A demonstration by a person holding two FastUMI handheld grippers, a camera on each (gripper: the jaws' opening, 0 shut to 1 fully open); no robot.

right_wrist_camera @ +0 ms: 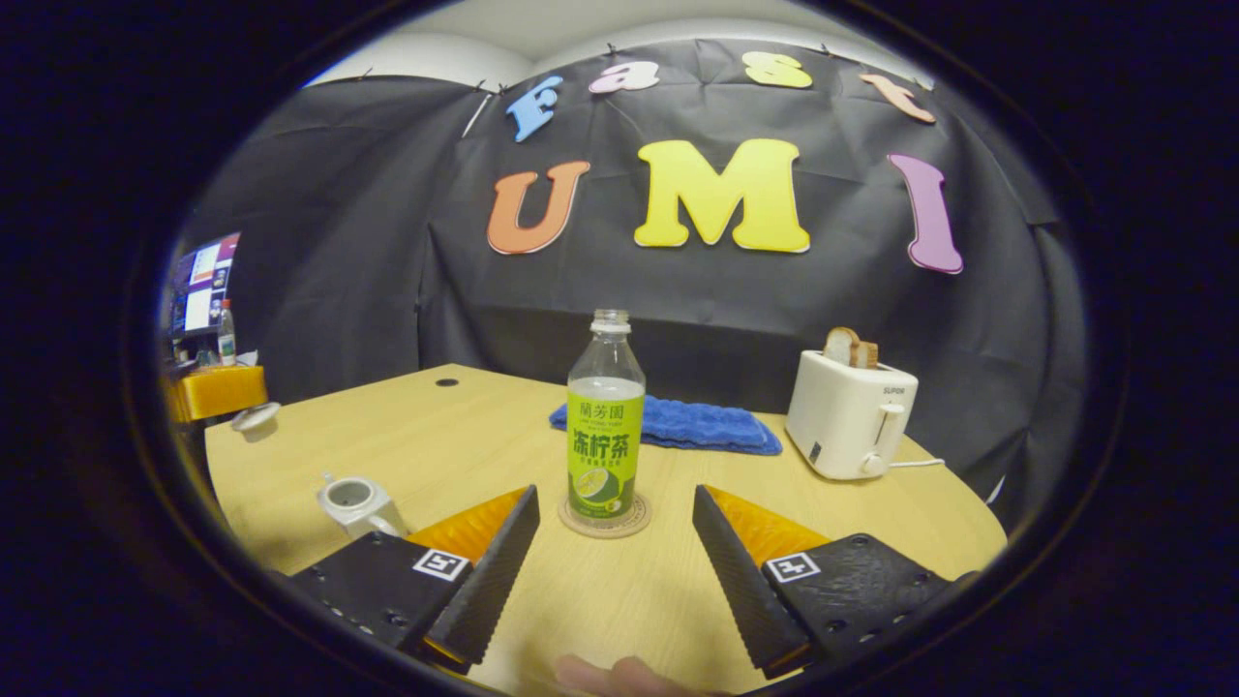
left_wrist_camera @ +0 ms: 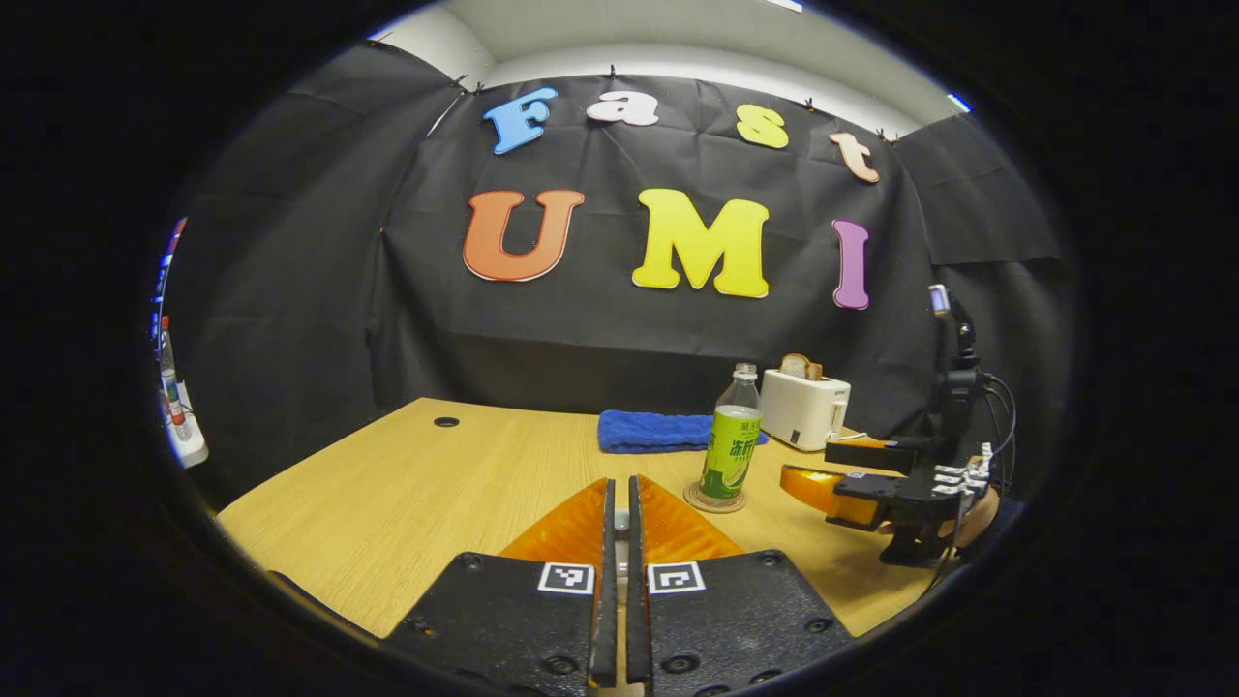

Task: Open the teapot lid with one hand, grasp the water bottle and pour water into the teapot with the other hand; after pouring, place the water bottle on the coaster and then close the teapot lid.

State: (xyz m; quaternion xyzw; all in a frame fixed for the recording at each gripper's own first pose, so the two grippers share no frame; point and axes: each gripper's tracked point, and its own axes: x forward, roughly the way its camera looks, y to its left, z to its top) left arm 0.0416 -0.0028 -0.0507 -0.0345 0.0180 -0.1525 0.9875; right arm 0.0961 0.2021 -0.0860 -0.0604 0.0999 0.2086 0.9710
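Note:
A clear water bottle (right_wrist_camera: 605,426) with a green label stands uncapped on a round coaster (right_wrist_camera: 605,520) at mid-table. My right gripper (right_wrist_camera: 615,496) is open, its fingers on either side of the coaster, just short of the bottle. The white teapot (right_wrist_camera: 356,503) sits to the left with its top uncovered. Its lid (right_wrist_camera: 256,417) hangs above the table's far left edge, held by my left gripper (right_wrist_camera: 230,397). In the left gripper view, the left gripper (left_wrist_camera: 619,481) is shut with a pale sliver between its fingers. The bottle (left_wrist_camera: 731,440) and the open right gripper (left_wrist_camera: 852,469) lie ahead to the right.
A white toaster (right_wrist_camera: 852,416) with bread in it stands at the back right, with a folded blue towel (right_wrist_camera: 678,424) behind the bottle. A small round hole (right_wrist_camera: 446,382) marks the table's far left. A fingertip (right_wrist_camera: 619,673) shows at the near edge.

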